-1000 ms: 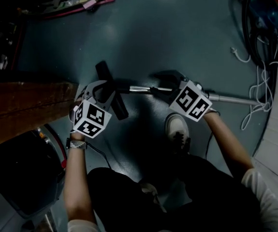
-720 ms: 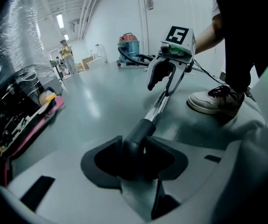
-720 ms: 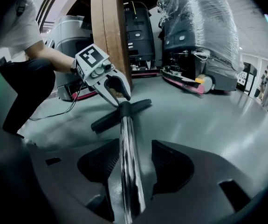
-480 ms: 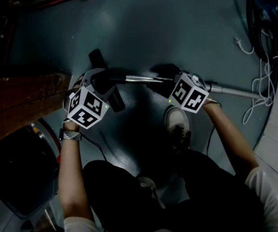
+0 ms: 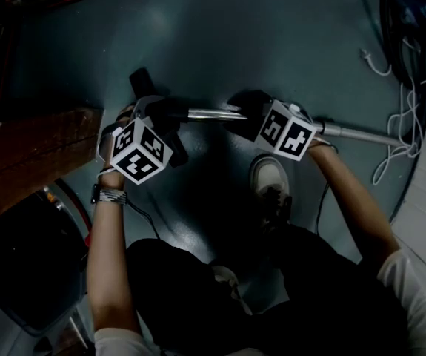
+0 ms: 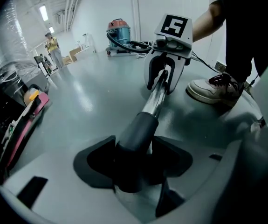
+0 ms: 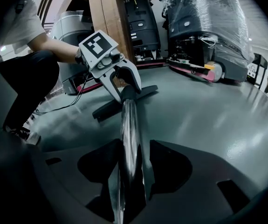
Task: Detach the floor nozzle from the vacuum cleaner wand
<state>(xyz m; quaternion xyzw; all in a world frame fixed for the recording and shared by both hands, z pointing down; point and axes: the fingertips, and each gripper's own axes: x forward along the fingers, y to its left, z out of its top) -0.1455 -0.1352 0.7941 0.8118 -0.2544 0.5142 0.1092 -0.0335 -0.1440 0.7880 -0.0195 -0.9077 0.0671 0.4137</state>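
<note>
Take as reference the long chrome metal vacuum wand, lying low and nearly level over the glossy grey-green floor. At the wand's end nearer the brown wooden beam, find the flat black bar-shaped floor nozzle, not yet detached, joined to the wand through a black cylindrical cuff. Over that cuff, record the left gripper: jaws opening, cuff between them, pale gap beside one pad, no squeeze evident. Further along the wand, away from the nozzle, record the right gripper: jaws spread wide, straddling the chrome tube with slivers of clearance on both sides, no clamp. Beside the wand, on the person's side, note a white laced sneaker. Past the wand's far end, note loose white cables.
</note>
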